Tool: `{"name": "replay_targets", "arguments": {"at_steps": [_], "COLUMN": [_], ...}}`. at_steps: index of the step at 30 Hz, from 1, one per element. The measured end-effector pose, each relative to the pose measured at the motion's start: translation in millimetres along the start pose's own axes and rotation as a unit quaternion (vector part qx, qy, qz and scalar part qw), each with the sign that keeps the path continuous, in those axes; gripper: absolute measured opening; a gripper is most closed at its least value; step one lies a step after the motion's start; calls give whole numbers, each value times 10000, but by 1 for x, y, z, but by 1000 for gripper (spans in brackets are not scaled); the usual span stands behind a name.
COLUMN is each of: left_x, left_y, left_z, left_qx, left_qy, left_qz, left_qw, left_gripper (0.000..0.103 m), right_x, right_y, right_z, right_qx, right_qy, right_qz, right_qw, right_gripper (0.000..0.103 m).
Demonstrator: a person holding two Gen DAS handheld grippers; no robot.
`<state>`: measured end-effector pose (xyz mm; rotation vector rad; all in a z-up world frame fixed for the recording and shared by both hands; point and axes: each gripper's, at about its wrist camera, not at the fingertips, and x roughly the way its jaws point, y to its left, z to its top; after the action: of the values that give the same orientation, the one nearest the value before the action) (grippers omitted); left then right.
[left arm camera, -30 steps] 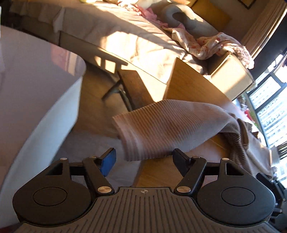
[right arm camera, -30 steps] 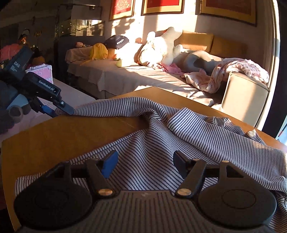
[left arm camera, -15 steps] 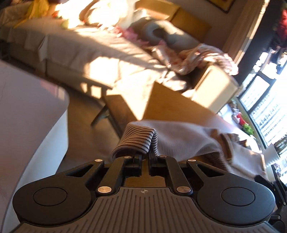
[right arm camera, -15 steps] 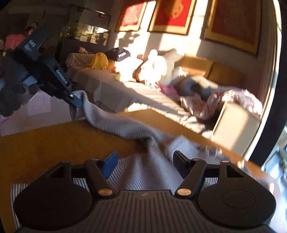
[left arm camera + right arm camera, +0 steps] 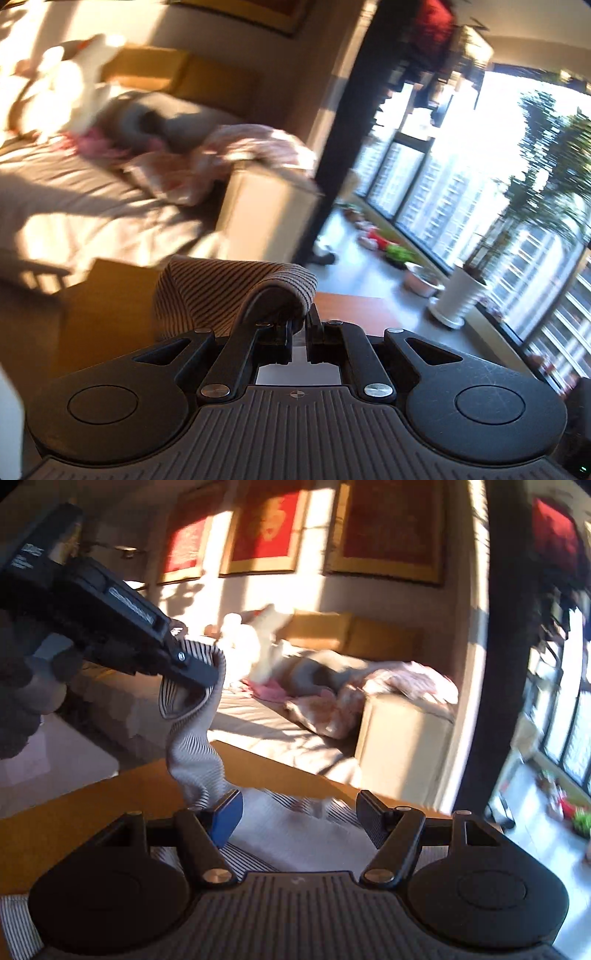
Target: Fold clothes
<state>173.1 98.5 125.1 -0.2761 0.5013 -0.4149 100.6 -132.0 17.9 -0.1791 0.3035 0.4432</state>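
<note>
A: Where is the shirt [image 5: 195, 753] lying?

B: Most of it is lying flat on the table [image 5: 81, 812], spreading toward the near edge. One end is hanging in the air above the table's left side, so the lifted part is running nearly upright, from the cloth on the table up to the left gripper [image 5: 195, 672].

A: Is the left gripper holding it?

B: Yes, its jaws are pinching a fold of the striped cloth. In the left wrist view the shirt [image 5: 236, 291] is curling over the left gripper [image 5: 299, 332], and the stripes are running slantwise across that fold.

A: And the right gripper [image 5: 299, 816]?

B: Its fingers are standing wide, low over the flat cloth, gripping nothing. Whether they are touching the cloth is not clear.

A: Any writing?

B: A white label is showing on the side of the left gripper and small print on its back, but both are blurring past reading.

A: What is behind?

B: A sofa [image 5: 295, 734] is standing beyond the table's far edge.
</note>
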Motion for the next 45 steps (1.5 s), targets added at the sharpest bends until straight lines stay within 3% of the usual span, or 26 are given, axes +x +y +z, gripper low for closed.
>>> {"name": "replay_targets", "arguments": {"at_steps": [3,5,10,13,15,19,20,22,23,25,28,32,39,43,45], "left_x": [24,33,41,45,48,55,56,57,56,57,59,63,69,69,73], "left_y": [-25,-28,-7,11,21,28,30,31,32,33,32,30,21,14,9], "left_z": [-5,-12,-31,-45,-54,-67,-68,-69,-70,-69,-69,-70,-73,-69,-67], "left_qx": [145,168,181,201,199,127,112,106,105,133,201,221,313,427,509], "left_qy": [186,304,517,680,803,956,978,993,998,998,987,1000,1041,875,742], "left_qz": [-352,-335,321,758,989,1048,1059,1083,1095,1122,1145,1074,955,703,607], "left_qw": [9991,9988,9980,9946,9917,9898,9895,9891,9889,9886,9883,9889,9895,9928,9941], "left_gripper": [23,29,49,58,65,74,75,78,80,83,88,91,94,95,95], "right_x": [1,2,18,41,59,110,123,141,148,141,106,71,62,79,88], "right_y": [-22,-29,-51,-74,-90,-108,-107,-100,-95,-89,-97,-125,-158,-169,-176], "right_z": [-11,-16,-21,-24,-27,-32,-35,-37,-35,-19,18,46,17,-24,-49], "right_qx": [402,554,1423,2132,2478,2895,2919,2885,2823,2525,2055,1813,2012,2064,2307], "right_qy": [157,216,496,802,912,1179,1301,1465,1493,1235,493,112,447,1031,1433], "right_qz": [-72,-65,154,28,-117,-7,60,204,281,423,393,216,-80,-363,-428], "right_qw": [9990,9982,9885,9737,9644,9499,9475,9460,9472,9588,9766,9831,9785,9723,9615], "right_gripper": [69,69,67,49,49,47,43,9,5,4,4,4,4,4,4]}}
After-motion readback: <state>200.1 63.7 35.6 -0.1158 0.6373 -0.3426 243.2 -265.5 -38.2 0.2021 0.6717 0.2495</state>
